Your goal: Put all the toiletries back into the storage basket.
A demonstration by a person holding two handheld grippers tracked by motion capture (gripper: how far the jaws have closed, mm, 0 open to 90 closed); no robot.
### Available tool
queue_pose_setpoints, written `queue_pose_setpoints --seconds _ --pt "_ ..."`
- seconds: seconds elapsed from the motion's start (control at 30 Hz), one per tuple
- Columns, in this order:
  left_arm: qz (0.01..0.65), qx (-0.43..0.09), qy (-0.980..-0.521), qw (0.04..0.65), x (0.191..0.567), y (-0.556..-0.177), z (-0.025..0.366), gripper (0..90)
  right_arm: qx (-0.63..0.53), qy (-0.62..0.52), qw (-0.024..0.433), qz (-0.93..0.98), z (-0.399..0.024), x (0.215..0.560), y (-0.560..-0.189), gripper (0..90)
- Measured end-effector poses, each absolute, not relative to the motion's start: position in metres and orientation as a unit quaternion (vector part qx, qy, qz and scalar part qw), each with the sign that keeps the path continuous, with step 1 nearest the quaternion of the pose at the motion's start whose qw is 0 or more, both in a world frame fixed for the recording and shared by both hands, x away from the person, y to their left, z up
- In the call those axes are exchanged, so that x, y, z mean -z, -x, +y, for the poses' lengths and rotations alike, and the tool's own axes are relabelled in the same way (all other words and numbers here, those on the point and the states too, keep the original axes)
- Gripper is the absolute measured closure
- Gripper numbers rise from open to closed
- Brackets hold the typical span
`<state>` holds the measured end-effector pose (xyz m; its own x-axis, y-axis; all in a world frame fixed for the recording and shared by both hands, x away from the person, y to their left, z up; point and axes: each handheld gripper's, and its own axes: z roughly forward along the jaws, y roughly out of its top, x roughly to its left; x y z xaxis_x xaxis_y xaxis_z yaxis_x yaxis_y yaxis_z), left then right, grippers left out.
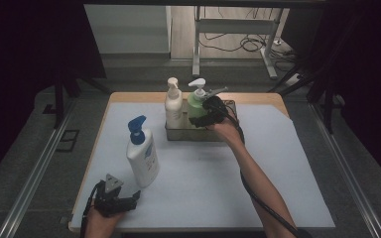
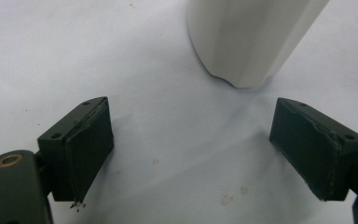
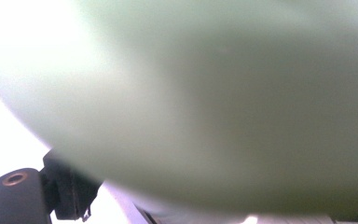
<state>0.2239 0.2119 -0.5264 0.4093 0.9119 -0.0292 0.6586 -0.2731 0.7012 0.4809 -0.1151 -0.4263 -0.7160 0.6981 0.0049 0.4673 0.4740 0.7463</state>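
So my right gripper [image 1: 202, 119] is up at the metal caddy [image 1: 178, 134] near the back of the counter [image 1: 228, 173], with the green pump bottle [image 1: 197, 103] between its fingers; the bottle stands upright in the caddy, just beside a cream pump bottle [image 1: 173, 104]. In the right gripper view the green body [image 3: 214, 107] sits so close it's one big blur, and I honestly can't tell if the pads are pressing on it or just sitting wide around it. My guess is the plastic is smooth and a bit slick, stiff enough not to collapse, and fairly heavy if it's full, so I'd grab the fat middle of the body and not the pump head, which looks like it'd wobble or push down. Stuff in the way: the cream bottle is right next to it and the caddy wall is close, so tilting could knock things. Left gripper [image 1: 115, 201] is parked at the near edge, fingers [image 2: 81, 149] wide with nothing in them, and the big white lotion bottle with the blue pump [image 1: 142, 151] stands just ahead of it
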Motion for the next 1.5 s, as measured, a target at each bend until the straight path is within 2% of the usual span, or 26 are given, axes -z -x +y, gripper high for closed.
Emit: queue_pose_setpoints --seconds 0.33,0.67,0.93,1.23,1.4,1.5 --pt "0.507 -0.195 -0.774 0.326 0.526 -0.224 0.212 13.0 -0.391 -0.336 0.16 0.842 -0.129 0.415 -0.469 13.1" --pt "0.507 -0.195 -0.773 0.326 0.527 -0.224 0.212 13.0 -0.405 -0.333 0.141 0.84 -0.149 0.407 -0.454 15.2" --pt "0.508 -0.195 -0.773 0.326 0.527 -0.224 0.212 13.0 -0.395 -0.34 0.147 0.84 -0.166 0.405 -0.445 41.6" --pt "0.508 -0.195 -0.774 0.325 0.526 -0.224 0.212 13.0 -0.376 -0.353 0.165 0.841 -0.178 0.411 -0.449 75.2" --pt "0.507 -0.196 -0.774 0.325 0.526 -0.224 0.212 13.0 -0.373 -0.366 0.167 0.836 -0.177 0.417 -0.458 87.7" --pt "0.507 -0.196 -0.774 0.325 0.526 -0.224 0.212 13.0 -0.371 -0.377 0.167 0.832 -0.175 0.422 -0.463 89.7"
